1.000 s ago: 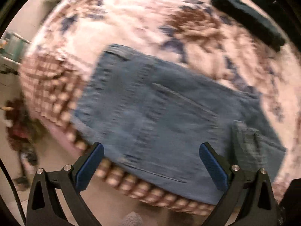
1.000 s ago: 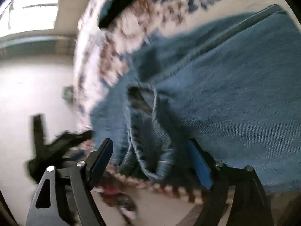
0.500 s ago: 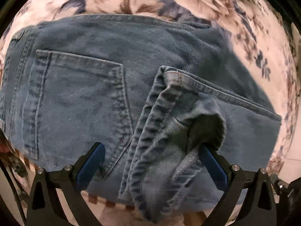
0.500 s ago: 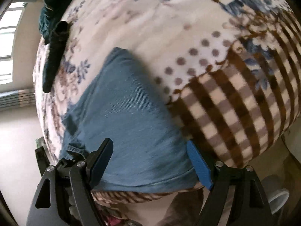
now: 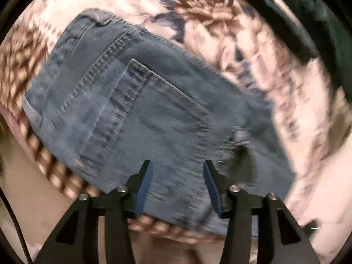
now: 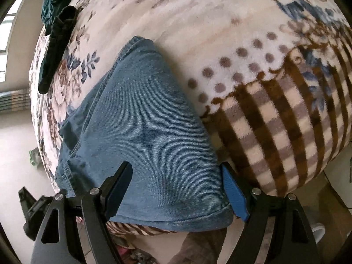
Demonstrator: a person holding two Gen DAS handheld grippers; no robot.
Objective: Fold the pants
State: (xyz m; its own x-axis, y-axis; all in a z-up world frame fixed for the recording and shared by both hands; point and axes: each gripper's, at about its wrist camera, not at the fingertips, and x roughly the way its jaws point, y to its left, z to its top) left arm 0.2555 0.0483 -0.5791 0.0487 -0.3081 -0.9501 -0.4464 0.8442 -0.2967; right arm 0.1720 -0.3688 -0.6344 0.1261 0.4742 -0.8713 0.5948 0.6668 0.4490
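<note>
Blue jeans (image 5: 136, 110) lie folded on a floral blanket (image 5: 209, 11), the back pocket facing up in the blurred left wrist view. My left gripper (image 5: 176, 162) hovers over their near edge. Its jaws are closing, about half apart, with denim showing in the gap but no pad pressing on it. In the right wrist view the jeans (image 6: 143, 121) reach the bed's near edge beside the checked border of the blanket (image 6: 275, 121). My right gripper (image 6: 176, 166) stands open, its fingers straddling the denim's stitched end.
A dark green garment (image 5: 297, 22) lies at the far side of the bed, and it also shows in the right view (image 6: 57, 44). Pale floor (image 6: 13, 154) lies beyond the bed's left edge. A person's trouser leg (image 6: 198, 248) is just below the bed's edge.
The left view has swung from the bunched hem to the back pocket, and its jaws have narrowed. The right gripper moved from the leg opening to the end by the checked border, then held still.
</note>
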